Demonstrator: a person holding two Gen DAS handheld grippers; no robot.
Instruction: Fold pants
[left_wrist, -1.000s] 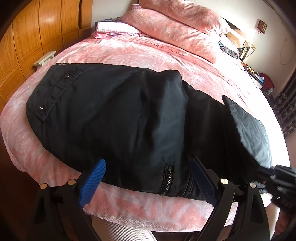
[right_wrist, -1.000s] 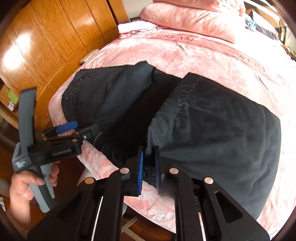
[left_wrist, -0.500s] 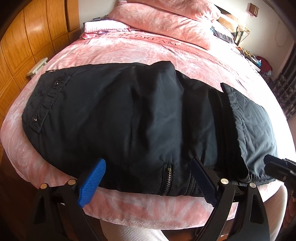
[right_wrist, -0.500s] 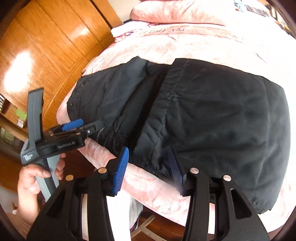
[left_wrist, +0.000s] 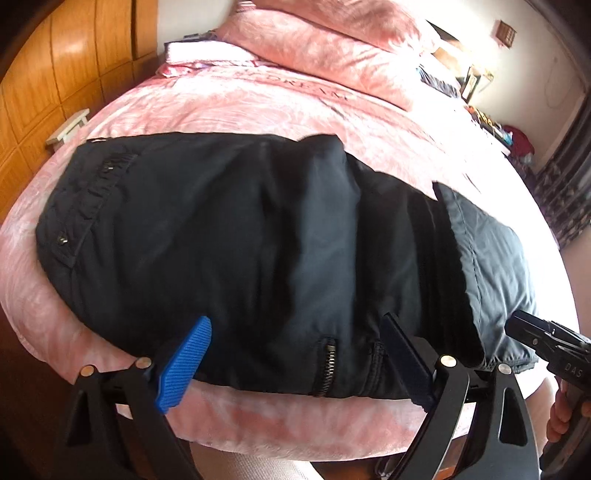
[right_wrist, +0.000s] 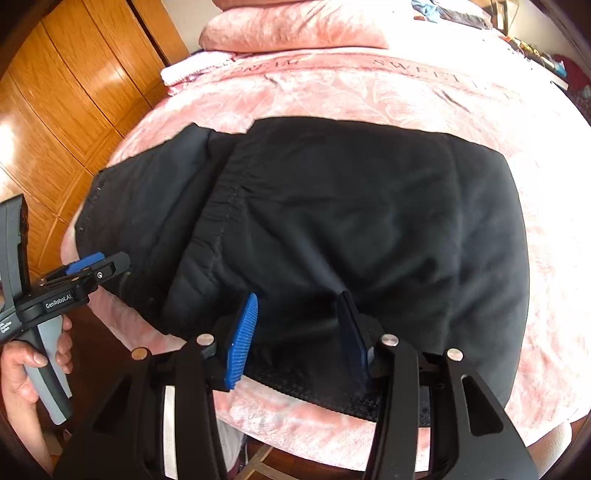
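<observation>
Nearest, right gripper (right_wrist: 295, 343) with jaws apart, just opened, pads off the black padded fabric pants (right_wrist: 351, 229); left gripper (left_wrist: 295, 362) open too, empty. Pants lying folded over along near edge of pink patterned bedspread (right_wrist: 369, 88). Fold apparently laid; next, regrasp for another fold.

The pants (left_wrist: 240, 240) are black. The bed cover (right_wrist: 369, 92) is pink with pale swirls. The grippers (right_wrist: 295, 332) are black with blue pads (right_wrist: 242, 339), and the cupboard (right_wrist: 66, 110) is orange-brown wood.
</observation>
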